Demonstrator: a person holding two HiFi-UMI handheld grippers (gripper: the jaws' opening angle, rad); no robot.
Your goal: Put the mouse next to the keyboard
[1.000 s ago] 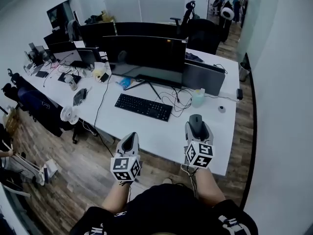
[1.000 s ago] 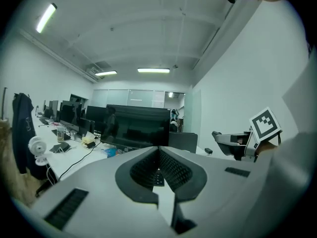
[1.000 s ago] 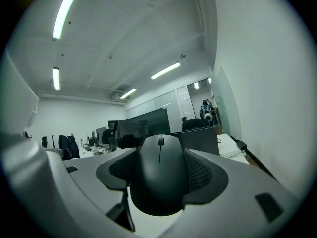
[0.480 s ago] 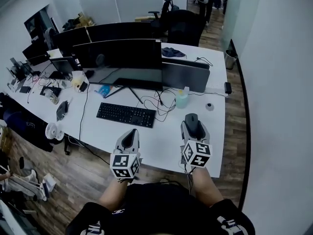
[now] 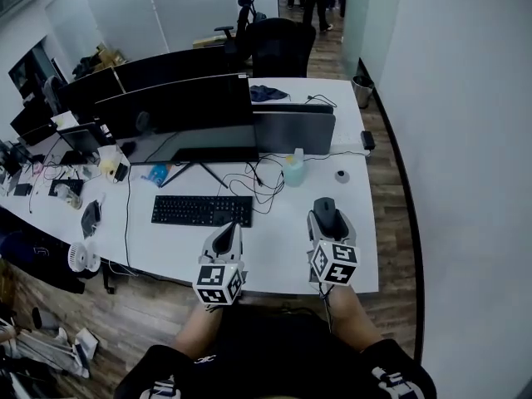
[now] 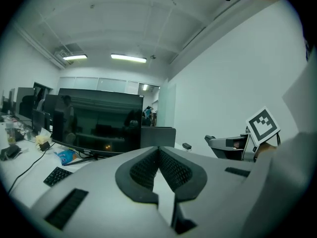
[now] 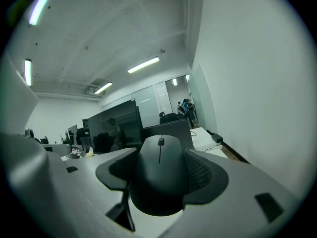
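My right tongs [image 5: 330, 224] are squeezing the mouse [image 5: 323, 209]. In the right gripper view the mouse sits snug between the two dark pads, one pad on each side of it, with its wheel facing up. The mouse is over the white counter [image 5: 274, 252], close to the front edge. I cannot tell if it touches the counter.

My left tongs [image 5: 224, 238] are closed, with the pads pressed together and nothing between them. They are beside my right tongs, a little apart, and also over the front of the counter.

The keyboard [image 5: 202, 211] lies flat on the counter, just ahead of my left tongs and a bit to their left. It is well to the left of the mouse. There is bare counter between the keyboard and my right tongs.

Farther ahead, between the two tongs, stands a small bottle [image 5: 293, 169] next to a tangle of wires [image 5: 259, 181]. A big dark screen [image 5: 187, 110] stands behind the keyboard.
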